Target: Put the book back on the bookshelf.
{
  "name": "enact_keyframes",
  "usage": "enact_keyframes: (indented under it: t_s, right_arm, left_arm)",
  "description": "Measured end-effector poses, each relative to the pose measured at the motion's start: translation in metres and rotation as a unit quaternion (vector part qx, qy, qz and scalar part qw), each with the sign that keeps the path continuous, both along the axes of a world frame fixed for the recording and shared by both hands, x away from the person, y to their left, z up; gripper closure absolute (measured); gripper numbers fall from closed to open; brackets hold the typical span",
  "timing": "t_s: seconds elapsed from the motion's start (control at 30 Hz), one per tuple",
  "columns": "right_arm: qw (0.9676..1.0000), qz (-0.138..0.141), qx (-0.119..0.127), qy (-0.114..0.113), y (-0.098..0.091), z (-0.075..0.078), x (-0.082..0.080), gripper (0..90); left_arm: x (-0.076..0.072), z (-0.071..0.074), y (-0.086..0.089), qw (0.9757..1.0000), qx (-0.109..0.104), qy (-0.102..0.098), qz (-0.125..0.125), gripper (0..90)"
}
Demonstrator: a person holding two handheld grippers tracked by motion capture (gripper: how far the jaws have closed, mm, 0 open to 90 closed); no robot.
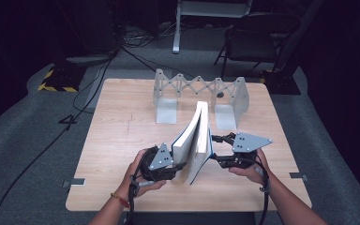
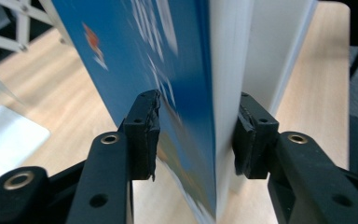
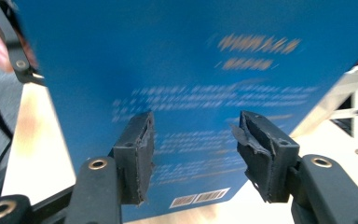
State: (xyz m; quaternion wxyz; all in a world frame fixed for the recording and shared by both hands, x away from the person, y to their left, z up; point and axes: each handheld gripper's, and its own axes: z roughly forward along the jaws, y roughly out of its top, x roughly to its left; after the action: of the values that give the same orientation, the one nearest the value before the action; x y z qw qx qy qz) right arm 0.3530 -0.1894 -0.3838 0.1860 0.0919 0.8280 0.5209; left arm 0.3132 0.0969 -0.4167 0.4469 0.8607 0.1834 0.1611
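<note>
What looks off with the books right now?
The two books stand on end, tilted and splayed apart at the bottom, leaning together at the top, well short of the rack. The left gripper straddles one book without clearly clamping it. The right gripper is open behind the back cover.

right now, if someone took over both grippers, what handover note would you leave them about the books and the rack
Left gripper: jaws straddle the near edge of one blue-covered book, with gaps at both pads, so open.
Right gripper: open, facing the back cover of the right-hand book, not clamping it.
Books: two stand on edge, leaning together at the top, on the table in front of the expanding rack.
Done: books upright and together.
Left: probably regrip and slide them back between the rack's end plates. They look unsteady, so steady them first.
</note>
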Motion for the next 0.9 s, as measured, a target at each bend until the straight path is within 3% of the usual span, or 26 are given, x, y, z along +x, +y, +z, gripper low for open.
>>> enact_keyframes:
  t_s: [0.27, 0.47, 0.67, 0.9]
  right_arm:
    - [0.9996, 0.006, -0.025, 0.005, 0.012, -0.013, -0.002, 46.4]
    - [0.9991, 0.009, -0.038, 0.012, 0.021, -0.025, 0.000, 45.9]
    - [0.9992, 0.004, -0.035, 0.018, 0.028, -0.031, 0.001, 42.1]
    - [0.9995, -0.016, -0.022, 0.017, 0.029, -0.034, 0.003, 30.5]
  left_arm:
    - [-0.014, -0.020, -0.012, 0.9996, 0.015, 0.019, 0.013, 27.4]
    - [-0.018, -0.029, -0.024, 0.9989, -0.003, 0.023, 0.040, 18.3]
    - [-0.022, -0.031, -0.035, 0.9977, -0.006, 0.003, 0.067, 12.7]
    - [-0.024, -0.037, -0.047, 0.9912, -0.026, -0.029, 0.127, 16.0]
